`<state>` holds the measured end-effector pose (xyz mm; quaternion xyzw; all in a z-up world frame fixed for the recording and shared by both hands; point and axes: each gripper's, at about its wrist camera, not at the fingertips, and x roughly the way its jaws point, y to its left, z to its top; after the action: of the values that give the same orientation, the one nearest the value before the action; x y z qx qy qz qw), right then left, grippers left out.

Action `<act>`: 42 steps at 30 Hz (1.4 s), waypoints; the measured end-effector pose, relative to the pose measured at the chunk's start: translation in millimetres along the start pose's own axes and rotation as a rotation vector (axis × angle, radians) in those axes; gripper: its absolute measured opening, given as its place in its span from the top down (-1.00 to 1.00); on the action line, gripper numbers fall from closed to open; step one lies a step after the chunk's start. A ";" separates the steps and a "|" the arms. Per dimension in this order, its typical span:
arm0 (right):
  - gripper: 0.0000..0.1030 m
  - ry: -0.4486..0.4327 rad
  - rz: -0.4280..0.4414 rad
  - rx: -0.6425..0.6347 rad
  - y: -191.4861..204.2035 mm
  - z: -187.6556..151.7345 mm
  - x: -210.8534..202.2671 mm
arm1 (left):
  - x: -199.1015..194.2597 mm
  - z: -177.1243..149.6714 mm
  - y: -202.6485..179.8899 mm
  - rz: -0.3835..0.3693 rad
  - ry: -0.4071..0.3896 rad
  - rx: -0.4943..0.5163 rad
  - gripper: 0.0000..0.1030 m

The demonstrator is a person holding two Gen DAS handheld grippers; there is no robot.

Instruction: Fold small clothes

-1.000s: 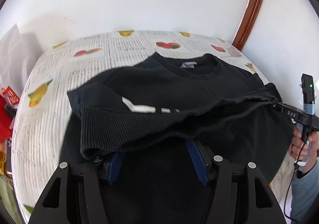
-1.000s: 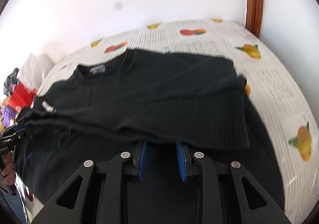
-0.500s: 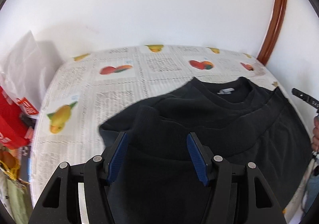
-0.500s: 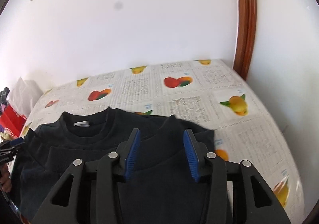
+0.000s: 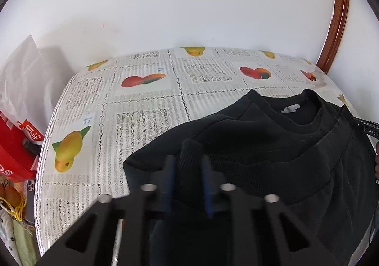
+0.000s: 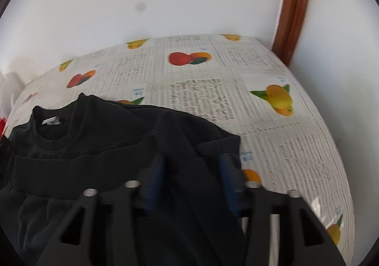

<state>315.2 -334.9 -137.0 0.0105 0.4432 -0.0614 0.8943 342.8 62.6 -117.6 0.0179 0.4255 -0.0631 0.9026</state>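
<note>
Both grippers have carried the black sweatshirt hem up toward its collar on the fruit-print tablecloth; my left gripper just closed on ribbing, right gripper closing around fabric. I'd align hem edges squarely

Bright, even daylight is washing the white wall in both views, while motion blur is smearing each near hand-held gripper and fisheye distortion is bending and darkening the edges.

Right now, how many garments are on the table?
1: a black sweatshirt lying on the fruit-print tablecloth, its ribbed hem folded up toward the collar. Anything underneath it would be hidden.
</note>
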 end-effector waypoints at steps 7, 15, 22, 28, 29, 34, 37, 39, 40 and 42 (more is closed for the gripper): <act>0.72 -0.170 0.104 0.071 -13.7 5.5 -31.2 | -8.0 1.9 16.4 0.011 -0.057 -0.090 0.83; 0.65 -0.043 0.035 0.064 -9.1 5.5 15.4 | 17.6 -8.0 17.8 0.036 0.006 -0.096 0.74; 0.46 -0.048 -0.042 0.010 5.1 1.9 16.2 | 15.2 -9.2 20.1 0.021 0.005 -0.122 0.68; 0.41 -0.050 -0.061 -0.009 6.9 1.8 15.8 | 0.1 -13.3 14.7 0.029 -0.002 -0.134 0.62; 0.40 -0.050 -0.054 -0.004 5.4 1.5 15.3 | -3.7 -15.1 14.1 0.030 -0.004 -0.135 0.61; 0.38 -0.031 -0.051 0.044 0.5 -2.0 -0.3 | -29.3 -27.9 15.5 0.011 -0.001 -0.147 0.61; 0.36 -0.056 -0.045 0.062 6.5 -13.2 -23.8 | -46.2 -37.0 17.4 0.000 -0.012 -0.147 0.61; 0.27 -0.072 -0.038 0.035 17.5 -21.6 -39.9 | -56.6 -44.0 19.1 -0.008 -0.011 -0.153 0.61; 0.26 -0.083 -0.030 0.019 25.2 -26.8 -48.4 | -60.7 -47.5 19.8 -0.011 -0.010 -0.158 0.61; 0.23 -0.086 0.019 -0.010 40.7 -37.1 -61.3 | -69.9 -56.8 21.4 -0.018 -0.007 -0.162 0.59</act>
<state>253.8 -285.7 -112.3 0.0077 0.4044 -0.0514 0.9131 258.0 95.6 -100.4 -0.0594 0.4263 -0.0366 0.9019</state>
